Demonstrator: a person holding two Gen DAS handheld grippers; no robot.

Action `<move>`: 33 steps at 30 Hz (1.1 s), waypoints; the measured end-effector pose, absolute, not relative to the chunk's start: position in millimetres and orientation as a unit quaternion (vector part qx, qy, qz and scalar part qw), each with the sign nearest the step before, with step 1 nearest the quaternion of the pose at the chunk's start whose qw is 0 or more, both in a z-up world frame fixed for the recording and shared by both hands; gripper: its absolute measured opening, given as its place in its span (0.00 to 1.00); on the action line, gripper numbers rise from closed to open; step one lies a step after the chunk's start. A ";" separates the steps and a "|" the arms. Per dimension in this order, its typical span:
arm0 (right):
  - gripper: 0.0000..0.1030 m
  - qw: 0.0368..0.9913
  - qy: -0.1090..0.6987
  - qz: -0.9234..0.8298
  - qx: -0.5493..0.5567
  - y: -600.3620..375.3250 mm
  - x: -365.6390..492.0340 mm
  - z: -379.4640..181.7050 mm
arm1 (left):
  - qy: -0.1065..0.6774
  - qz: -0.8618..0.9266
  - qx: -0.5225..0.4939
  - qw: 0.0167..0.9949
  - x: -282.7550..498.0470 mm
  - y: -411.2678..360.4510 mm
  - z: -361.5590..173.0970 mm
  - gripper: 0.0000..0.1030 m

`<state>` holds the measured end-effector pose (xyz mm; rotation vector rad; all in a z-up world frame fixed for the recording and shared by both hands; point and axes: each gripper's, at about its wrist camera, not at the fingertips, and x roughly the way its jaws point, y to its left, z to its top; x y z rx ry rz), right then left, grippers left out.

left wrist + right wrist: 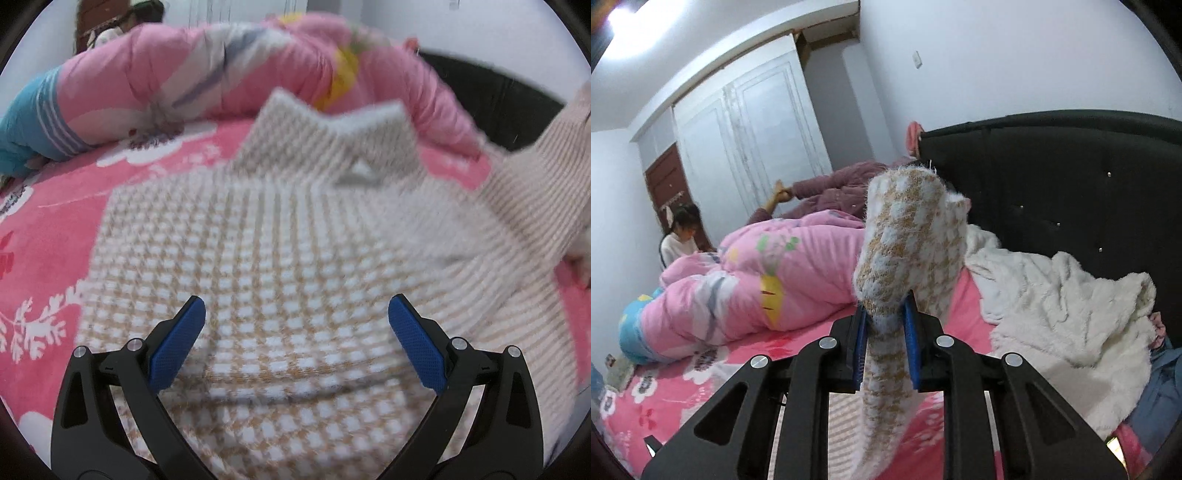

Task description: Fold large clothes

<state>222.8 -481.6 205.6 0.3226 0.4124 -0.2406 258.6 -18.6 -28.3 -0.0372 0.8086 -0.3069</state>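
Observation:
A fuzzy tan-and-white checked sweater (280, 266) lies spread on the pink bed, collar at the far end. My left gripper (295, 314) hovers open just above its body, blue pads wide apart with nothing between them. The sweater's right sleeve (535, 184) rises off the bed toward the upper right, blurred. In the right wrist view my right gripper (884, 314) is shut on that sleeve (908, 240). The cuff end bunches above the jaws and the rest hangs down below them.
A pink quilt (746, 288) is piled along the far side of the pink floral sheet (44, 236). A white fluffy blanket (1052, 295) lies by the black headboard (1052, 177). One person (827, 192) lies behind the quilt, another (681, 236) sits at the far left.

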 end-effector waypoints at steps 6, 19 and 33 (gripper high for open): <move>0.18 0.966 0.192 -0.086 0.153 -422.0 220.4 217.9 | 0.429 -0.140 -0.002 0.893 277.2 -29.8 -33.8 0.93; 0.17 0.971 0.199 0.019 0.130 -267.1 232.2 216.1 | 0.414 -0.168 -0.092 0.890 270.5 22.0 -18.6 0.41; 0.67 0.859 0.460 0.224 -0.014 -55.4 269.4 2.8 | 0.430 -0.167 -0.156 0.873 239.5 104.0 -26.1 0.32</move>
